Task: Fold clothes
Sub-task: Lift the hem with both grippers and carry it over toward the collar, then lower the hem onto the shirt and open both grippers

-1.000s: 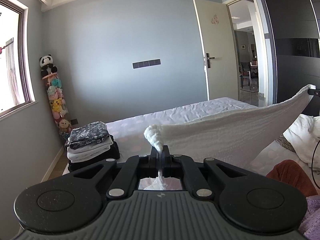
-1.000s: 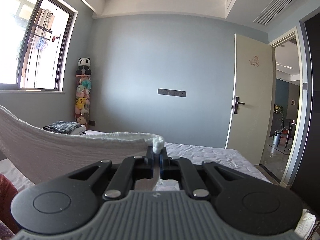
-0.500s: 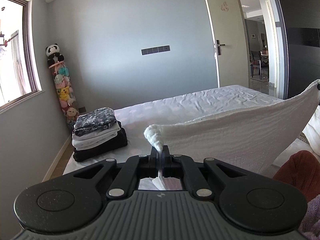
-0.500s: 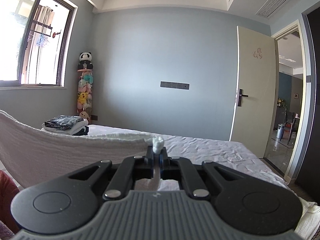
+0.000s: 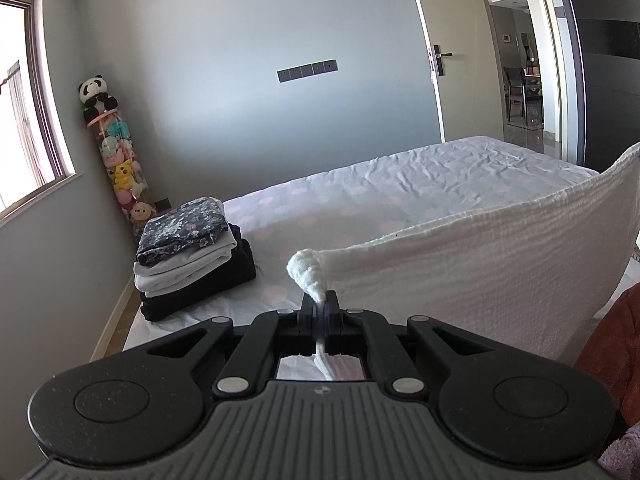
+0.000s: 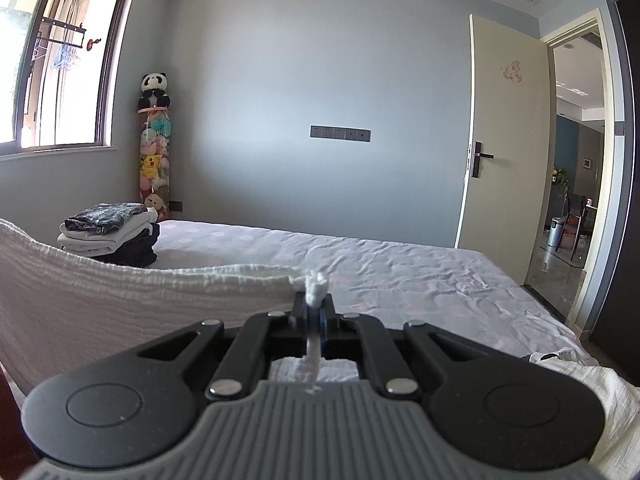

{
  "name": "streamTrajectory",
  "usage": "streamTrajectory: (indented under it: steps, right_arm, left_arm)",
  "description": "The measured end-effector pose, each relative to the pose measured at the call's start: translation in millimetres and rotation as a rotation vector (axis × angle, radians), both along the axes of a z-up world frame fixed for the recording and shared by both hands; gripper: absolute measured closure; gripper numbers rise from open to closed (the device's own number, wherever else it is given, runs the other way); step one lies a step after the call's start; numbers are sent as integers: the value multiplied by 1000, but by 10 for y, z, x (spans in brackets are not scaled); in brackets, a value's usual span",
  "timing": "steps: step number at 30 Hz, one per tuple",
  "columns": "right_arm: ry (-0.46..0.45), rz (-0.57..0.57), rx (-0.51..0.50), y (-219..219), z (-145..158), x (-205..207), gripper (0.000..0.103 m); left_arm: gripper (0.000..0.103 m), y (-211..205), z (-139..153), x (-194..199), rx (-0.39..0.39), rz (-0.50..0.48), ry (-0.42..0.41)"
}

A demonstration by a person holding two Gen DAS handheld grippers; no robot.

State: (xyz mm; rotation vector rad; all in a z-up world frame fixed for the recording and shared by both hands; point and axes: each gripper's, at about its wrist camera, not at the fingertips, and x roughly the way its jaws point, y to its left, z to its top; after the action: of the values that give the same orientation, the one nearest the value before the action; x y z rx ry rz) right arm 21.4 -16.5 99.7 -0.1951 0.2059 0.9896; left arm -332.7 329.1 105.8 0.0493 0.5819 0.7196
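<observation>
A white textured cloth [image 5: 480, 264] hangs stretched between my two grippers above the bed. My left gripper [image 5: 320, 304] is shut on one bunched corner of it; the cloth runs off to the right edge of the left wrist view. My right gripper [image 6: 314, 308] is shut on the other corner, and the white cloth [image 6: 120, 304] stretches away to the left in the right wrist view. Its lower edge is hidden behind the gripper bodies.
A stack of folded clothes [image 5: 192, 260] sits at the bed's far left corner, also in the right wrist view [image 6: 112, 236]. The bed [image 5: 420, 184] has a pale dotted sheet. A reddish garment [image 5: 612, 344] and more white fabric [image 6: 592, 392] lie near. A plush toy column [image 5: 116, 160] stands by the window.
Both grippers have tilted down and lowered toward the bed, still holding the cloth stretched; more of the bed and the folded stack shows now.
</observation>
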Motion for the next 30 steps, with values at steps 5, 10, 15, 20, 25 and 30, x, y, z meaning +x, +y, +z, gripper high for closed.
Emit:
streamTrajectory:
  steps: [5, 10, 15, 20, 25, 30]
  right_arm:
    - [23, -3, -34, 248, -138, 133, 97]
    - [43, -7, -75, 515, -288, 286, 97]
    - [68, -3, -124, 826, -481, 486, 97]
    - [102, 1, -184, 1228, -728, 752, 97]
    - [116, 2, -238, 1769, -982, 1090, 97]
    - [121, 0, -296, 2363, -1268, 1463, 97]
  left_arm:
    - [99, 178, -144, 109, -35, 10, 31]
    - [99, 395, -325, 299, -66, 26, 76]
    - [99, 665, -562, 553, -119, 41, 153]
    - [99, 1024, -875, 803, -169, 63, 203]
    - [99, 1425, -1202, 1111, -191, 87, 225]
    - [99, 1883, -1581, 1405, -229, 121, 225]
